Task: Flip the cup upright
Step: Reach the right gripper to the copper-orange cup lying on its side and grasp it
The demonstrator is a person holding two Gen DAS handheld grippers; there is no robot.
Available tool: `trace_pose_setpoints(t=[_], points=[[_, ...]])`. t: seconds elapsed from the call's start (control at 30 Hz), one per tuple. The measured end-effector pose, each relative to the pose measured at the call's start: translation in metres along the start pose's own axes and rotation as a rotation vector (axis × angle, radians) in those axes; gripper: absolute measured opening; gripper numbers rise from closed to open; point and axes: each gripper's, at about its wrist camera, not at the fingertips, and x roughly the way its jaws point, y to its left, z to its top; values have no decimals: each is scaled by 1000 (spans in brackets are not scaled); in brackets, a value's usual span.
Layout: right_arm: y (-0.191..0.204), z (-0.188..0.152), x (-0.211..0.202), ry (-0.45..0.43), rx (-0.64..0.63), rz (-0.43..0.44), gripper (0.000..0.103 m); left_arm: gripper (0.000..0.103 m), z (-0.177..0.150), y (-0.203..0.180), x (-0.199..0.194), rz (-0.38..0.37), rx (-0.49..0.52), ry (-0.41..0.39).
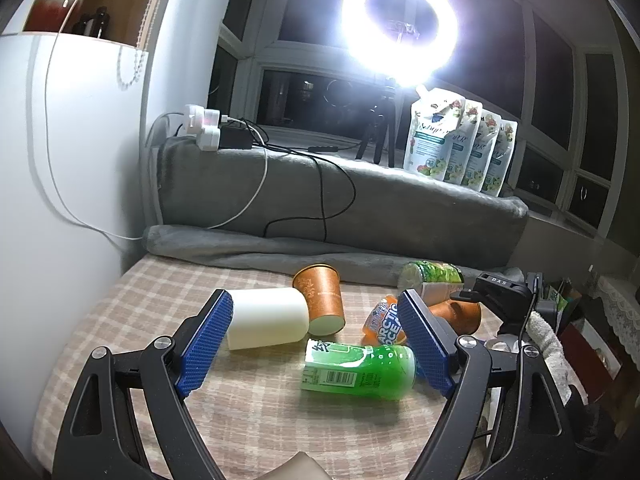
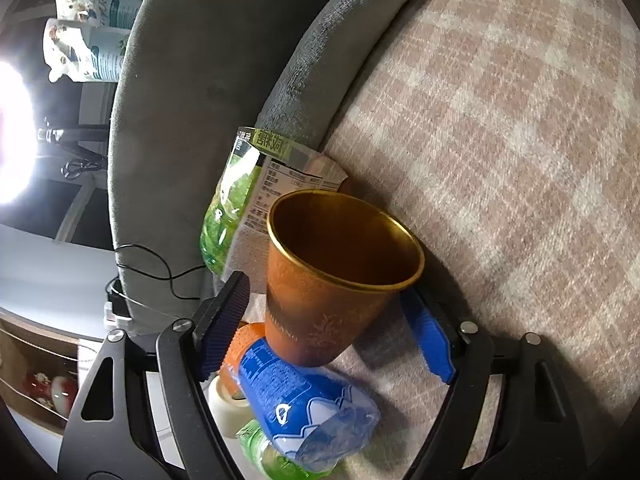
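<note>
Right gripper [image 2: 328, 320] jaws spread, straddling the orange cup [image 2: 336, 276]; no pad contact visible. Left gripper [image 1: 316, 344] jaws open, over the green bottle [image 1: 360, 368].

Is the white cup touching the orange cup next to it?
Touching. In the left wrist view the white cup lies on its side, and its rounded end presses against the orange cup with no gap between them.
</note>
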Motion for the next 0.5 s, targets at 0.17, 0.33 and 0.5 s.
trace_pose_setpoints(t=[0.17,0.33,0.5], points=[[9,2,10,7,-15,-7,71,85,0,1,0,0,1,-1],[10,4,6,4,-39,11,70,85,0,2,-1,4,-4,1],[7,10,-12,-16,-79,41,70,85,-1,1,-1,4,2,2]])
